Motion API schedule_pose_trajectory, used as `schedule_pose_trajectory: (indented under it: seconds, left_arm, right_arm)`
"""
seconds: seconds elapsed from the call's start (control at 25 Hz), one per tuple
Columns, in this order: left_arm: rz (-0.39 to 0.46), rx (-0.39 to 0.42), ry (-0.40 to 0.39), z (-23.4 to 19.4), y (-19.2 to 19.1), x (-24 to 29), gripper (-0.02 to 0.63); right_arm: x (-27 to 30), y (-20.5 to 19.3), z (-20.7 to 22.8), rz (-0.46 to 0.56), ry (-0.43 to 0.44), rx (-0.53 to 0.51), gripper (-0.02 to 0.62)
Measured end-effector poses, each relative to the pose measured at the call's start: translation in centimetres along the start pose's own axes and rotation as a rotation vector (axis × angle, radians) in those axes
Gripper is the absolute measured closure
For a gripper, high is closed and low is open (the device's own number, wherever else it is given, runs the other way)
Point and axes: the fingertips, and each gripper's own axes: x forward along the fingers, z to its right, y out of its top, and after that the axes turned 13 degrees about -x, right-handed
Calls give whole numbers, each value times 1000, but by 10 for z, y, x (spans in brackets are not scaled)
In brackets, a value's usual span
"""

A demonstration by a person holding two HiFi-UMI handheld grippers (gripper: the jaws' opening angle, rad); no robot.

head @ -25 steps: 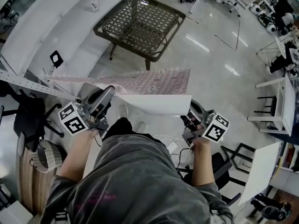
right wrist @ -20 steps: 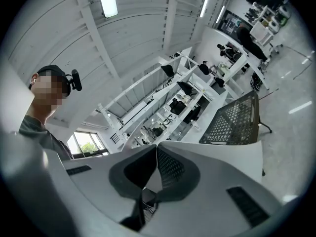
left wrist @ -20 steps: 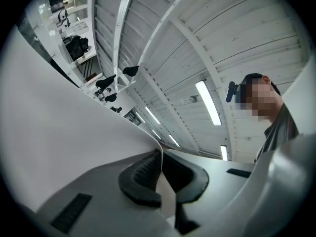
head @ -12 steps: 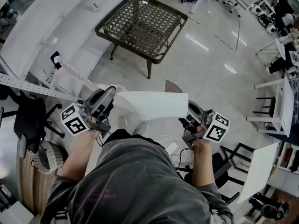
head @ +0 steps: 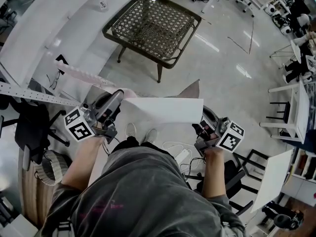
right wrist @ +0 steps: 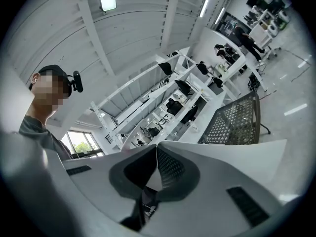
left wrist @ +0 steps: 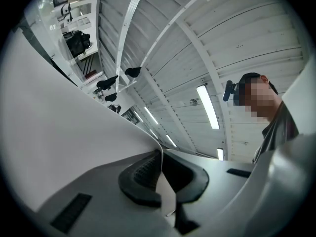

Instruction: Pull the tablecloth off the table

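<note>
The tablecloth (head: 163, 110) hangs off the table, stretched as a white sheet between my two grippers in front of my body. A pinkish corner (head: 190, 89) of it shows behind the top edge. My left gripper (head: 116, 100) is shut on the cloth's left end, my right gripper (head: 201, 127) on its right end. In the left gripper view the cloth (left wrist: 59, 132) runs out from the closed left gripper (left wrist: 160, 174). The right gripper view shows the right gripper (right wrist: 157, 169) pinching the cloth (right wrist: 237, 167). The brown wicker table (head: 136, 48) stands bare beyond, also seen as the table (right wrist: 232, 125).
A long white bench (head: 39, 28) runs along the left. A black chair (head: 29, 122) stands at my left, cables (head: 180, 152) lie by my feet, and white desks (head: 301, 107) and chairs stand at the right. Glossy floor lies between me and the table.
The cloth, earlier trailing with its pink patterned side spread toward the table, has been drawn up and back into a taut white sheet between the grippers. Both grippers stay closed on it.
</note>
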Motion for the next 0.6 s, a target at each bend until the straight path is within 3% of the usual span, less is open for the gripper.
schedule_pose_trajectory:
  seconds: [0.6]
  left_arm:
    - [-14,-9,-7,-16,23,-5,604]
  right_arm:
    - [24,5,-1,24,-31,-5,591]
